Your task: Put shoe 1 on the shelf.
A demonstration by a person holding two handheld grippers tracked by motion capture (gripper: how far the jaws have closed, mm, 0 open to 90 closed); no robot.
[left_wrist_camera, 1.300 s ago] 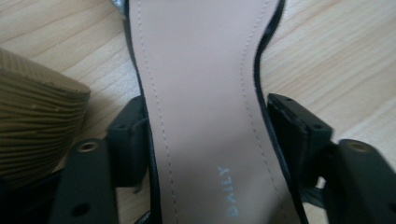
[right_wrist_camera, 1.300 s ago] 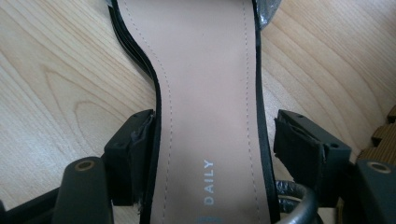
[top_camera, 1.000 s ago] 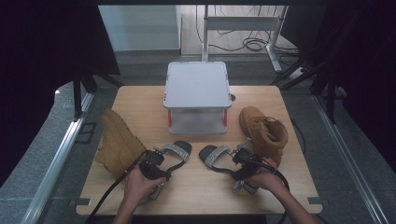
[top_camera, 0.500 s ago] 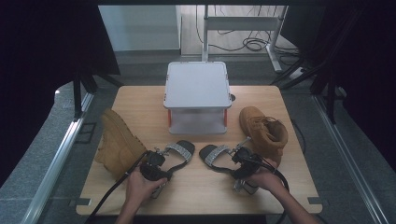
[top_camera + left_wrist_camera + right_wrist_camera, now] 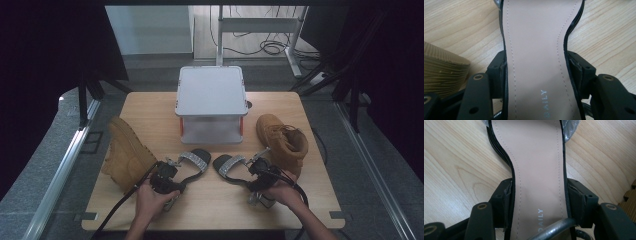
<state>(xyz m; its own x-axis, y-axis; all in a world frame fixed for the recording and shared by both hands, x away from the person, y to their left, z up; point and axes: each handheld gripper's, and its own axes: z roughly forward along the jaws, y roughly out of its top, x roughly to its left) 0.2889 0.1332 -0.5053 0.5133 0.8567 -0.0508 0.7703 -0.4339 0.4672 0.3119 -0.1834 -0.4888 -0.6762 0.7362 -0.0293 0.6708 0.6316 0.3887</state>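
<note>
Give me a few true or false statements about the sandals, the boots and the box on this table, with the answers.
1. The left tongs clamp the left sandal across its waist. True.
2. The right tongs hold a boot. False: they grip the right sandal.
3. The left boot stands upright. False: it lies on its side.
4. The grey box sits behind the sandals. True.
5. The right boot is inside the box. False: it stands on the table.
</note>
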